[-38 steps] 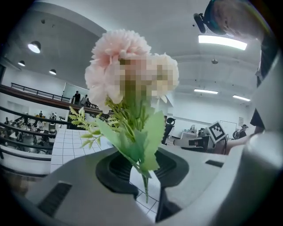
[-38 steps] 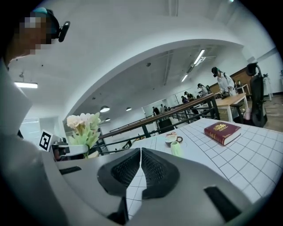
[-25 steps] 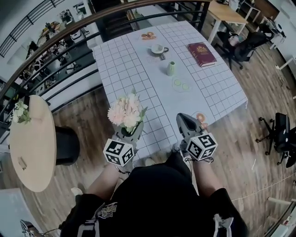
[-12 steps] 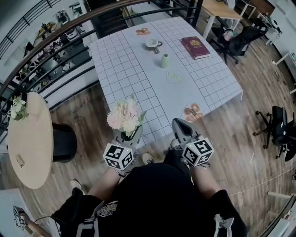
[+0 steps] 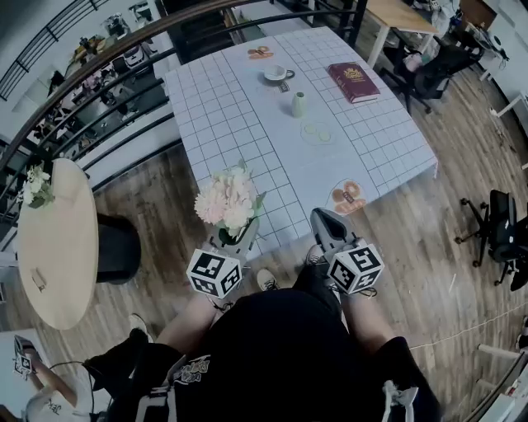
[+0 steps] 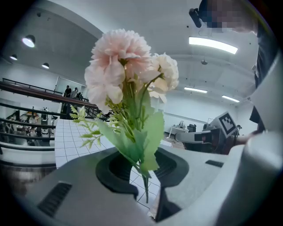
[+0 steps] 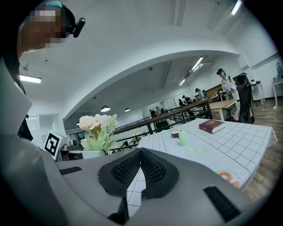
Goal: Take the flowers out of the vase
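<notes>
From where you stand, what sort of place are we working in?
Probably an open-plan office or lab, seemingly on an upper level. A curved railing borders the wood floor, an office chair and a desk stand nearby, and ceiling strip lights run overhead.

gridded table (image 5: pixel 223 115) | red book (image 5: pixel 353 82), cup (image 5: pixel 275 73) on it | round table (image 5: pixel 58 247) left | office chair (image 5: pixel 499 235) right

Matt grey plastic fingers (image 6: pixel 66 194), a smooth gridded tablecloth (image 5: pixel 247 124), a wood-plank floor (image 5: pixel 429 247).
</notes>
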{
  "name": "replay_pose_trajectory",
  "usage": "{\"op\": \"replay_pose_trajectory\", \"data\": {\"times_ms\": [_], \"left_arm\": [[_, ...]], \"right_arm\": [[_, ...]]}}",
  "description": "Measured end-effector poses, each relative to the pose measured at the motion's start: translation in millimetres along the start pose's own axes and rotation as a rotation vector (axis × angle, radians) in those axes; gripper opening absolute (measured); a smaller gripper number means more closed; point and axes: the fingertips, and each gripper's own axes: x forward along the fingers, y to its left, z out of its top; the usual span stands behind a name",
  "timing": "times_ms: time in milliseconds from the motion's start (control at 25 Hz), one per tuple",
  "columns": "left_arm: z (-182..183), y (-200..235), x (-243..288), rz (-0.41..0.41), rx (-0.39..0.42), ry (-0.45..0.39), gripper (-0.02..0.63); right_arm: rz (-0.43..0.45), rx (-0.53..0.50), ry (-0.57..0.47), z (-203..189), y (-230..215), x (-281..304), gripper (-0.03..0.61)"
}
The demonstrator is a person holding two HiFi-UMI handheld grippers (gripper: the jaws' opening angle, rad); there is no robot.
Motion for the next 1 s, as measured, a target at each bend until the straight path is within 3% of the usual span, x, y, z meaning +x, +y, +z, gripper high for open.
{"op": "replay_pose_trajectory", "data": {"times_ms": [1000], "left_arm": [[-1,7,-2,-0.014,-0.029,-0.001,0.098]], "right_arm": [[0.024,-0.003,0.026,-2,11,21,0.021]]}}
